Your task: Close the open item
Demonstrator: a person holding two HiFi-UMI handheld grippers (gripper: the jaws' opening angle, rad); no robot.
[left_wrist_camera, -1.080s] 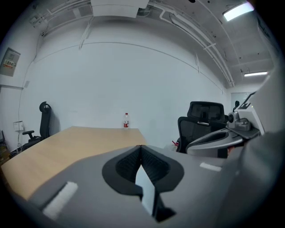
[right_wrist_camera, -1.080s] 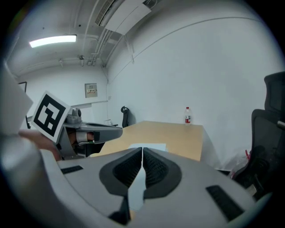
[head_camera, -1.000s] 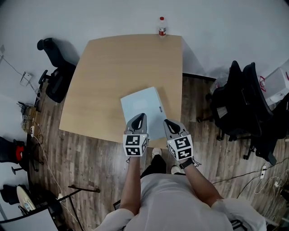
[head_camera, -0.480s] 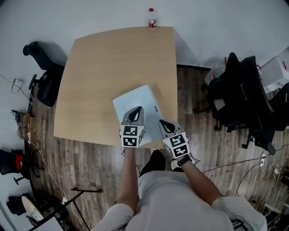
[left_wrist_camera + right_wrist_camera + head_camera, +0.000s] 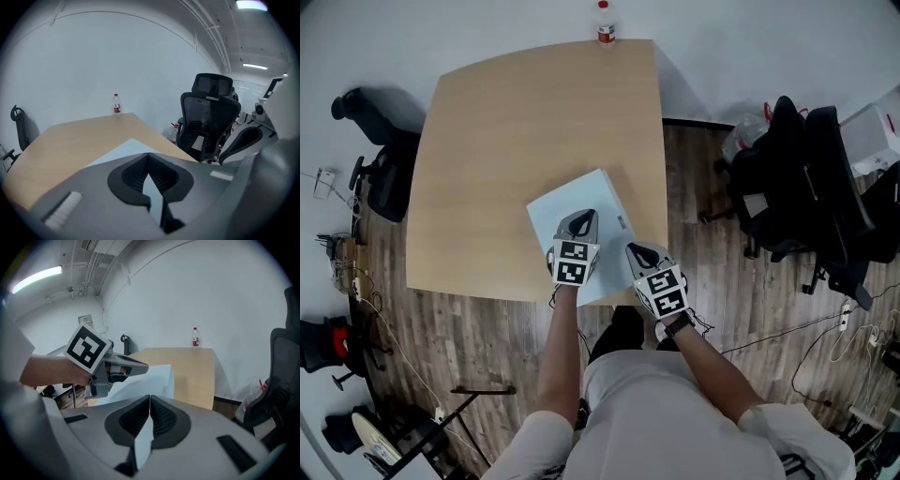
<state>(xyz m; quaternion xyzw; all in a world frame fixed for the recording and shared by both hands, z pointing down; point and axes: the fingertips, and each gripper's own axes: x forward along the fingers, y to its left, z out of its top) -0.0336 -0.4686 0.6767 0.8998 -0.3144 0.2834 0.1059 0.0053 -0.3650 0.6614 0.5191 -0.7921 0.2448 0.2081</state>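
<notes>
A flat pale blue-white case lies on the wooden table near its front right corner; it looks level, and I cannot tell whether its lid is raised. My left gripper hovers over the case's near part, jaws shut and empty. My right gripper is at the case's near right edge, also shut and empty. In the left gripper view the case spreads just beyond the shut left gripper. The right gripper view shows the left gripper above the case, beyond the shut right gripper.
A water bottle stands at the table's far edge. Black office chairs crowd the floor to the right; another chair sits at the left. Cables and gear lie on the wood floor at the left. The person's legs are right below the table's near edge.
Both grippers have moved forward from the table's near edge, the left one now over the case. The head view has shifted, so the table sits lower and more to the left.
</notes>
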